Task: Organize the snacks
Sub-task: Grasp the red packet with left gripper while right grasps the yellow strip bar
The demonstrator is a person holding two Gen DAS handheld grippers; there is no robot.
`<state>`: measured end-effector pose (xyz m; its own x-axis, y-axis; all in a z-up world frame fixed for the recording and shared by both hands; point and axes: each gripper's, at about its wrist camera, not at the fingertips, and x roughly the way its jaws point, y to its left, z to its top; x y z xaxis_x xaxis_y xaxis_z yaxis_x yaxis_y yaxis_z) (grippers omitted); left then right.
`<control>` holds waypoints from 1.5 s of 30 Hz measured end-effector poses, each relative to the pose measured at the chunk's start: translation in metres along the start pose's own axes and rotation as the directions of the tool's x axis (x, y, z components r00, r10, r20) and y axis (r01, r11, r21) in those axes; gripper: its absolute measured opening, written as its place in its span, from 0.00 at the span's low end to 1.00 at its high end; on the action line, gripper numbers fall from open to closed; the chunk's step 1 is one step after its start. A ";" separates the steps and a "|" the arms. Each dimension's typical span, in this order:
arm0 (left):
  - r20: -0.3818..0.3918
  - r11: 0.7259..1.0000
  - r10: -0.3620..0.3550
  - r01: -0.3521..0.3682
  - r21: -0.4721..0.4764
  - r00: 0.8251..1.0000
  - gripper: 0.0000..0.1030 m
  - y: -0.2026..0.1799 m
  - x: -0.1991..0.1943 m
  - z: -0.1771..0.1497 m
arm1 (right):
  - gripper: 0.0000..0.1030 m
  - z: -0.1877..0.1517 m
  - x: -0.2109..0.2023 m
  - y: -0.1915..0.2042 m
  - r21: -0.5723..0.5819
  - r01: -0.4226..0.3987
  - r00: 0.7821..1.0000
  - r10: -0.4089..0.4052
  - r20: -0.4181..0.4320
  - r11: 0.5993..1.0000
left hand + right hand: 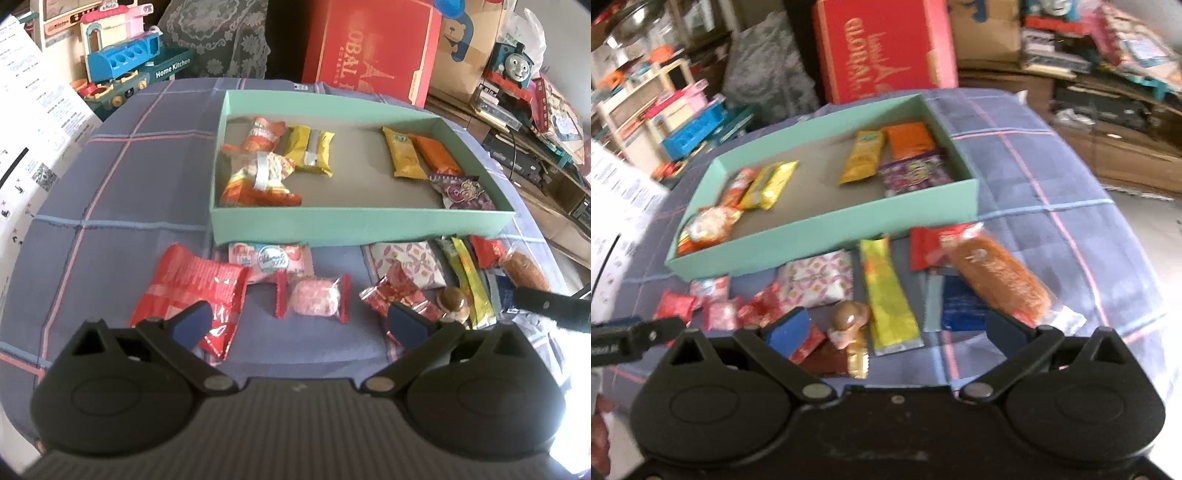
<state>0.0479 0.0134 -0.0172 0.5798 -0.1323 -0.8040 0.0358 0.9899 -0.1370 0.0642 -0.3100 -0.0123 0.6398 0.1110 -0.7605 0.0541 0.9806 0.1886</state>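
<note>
Snacks lie in two lots: some already in the teal box (pixel 354 221), the rest loose on the checked cloth (pixel 122 177) over the desk, just in front of the box's near wall. Inside, packets sit in two clusters, orange and yellow ones at the left end, a yellow, an orange and a purple one (pixel 466 192) at the right, with bare floor between; that looks like sorting by kind, though I can't be sure of the rule.

Outside, the row runs from a big red packet (pixel 192 284) past a pink sweet (pixel 316 297) and a crinkly red wrapper (pixel 399 295) to a long green stick (pixel 888 295) and a brown cake in clear wrap (pixel 1001 277).

The left claw (pixel 299 325) hangs low over the pink sweet, fingers spread wide and holding nothing, lined up as if to take it. The right claw (pixel 897 328) is likewise spread and empty, near the green stick; its view is blurred.

Toys and cartons crowd the room beyond.
</note>
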 end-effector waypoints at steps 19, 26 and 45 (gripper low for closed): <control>-0.034 0.988 0.051 -0.055 -0.141 0.998 1.00 0.059 0.029 -0.013 | 1.00 0.003 0.019 -0.004 -0.084 -0.041 0.999 0.041 0.002 0.996; -0.051 0.987 0.063 -0.069 -0.147 0.997 1.00 0.069 0.042 -0.011 | 0.63 0.017 0.048 -0.012 -0.008 -0.078 0.995 0.078 -0.060 0.997; -0.089 0.986 0.131 -0.139 -0.090 0.987 0.99 0.072 0.070 0.010 | 0.21 0.033 0.102 0.015 -0.138 -0.121 0.992 0.113 -0.065 0.983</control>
<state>0.0988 0.0755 -0.0772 0.5045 -0.0055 -0.8634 -0.1189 0.9900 -0.0758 0.1554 -0.2891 -0.0666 0.5909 0.2312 -0.7729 -0.1298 0.9728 0.1917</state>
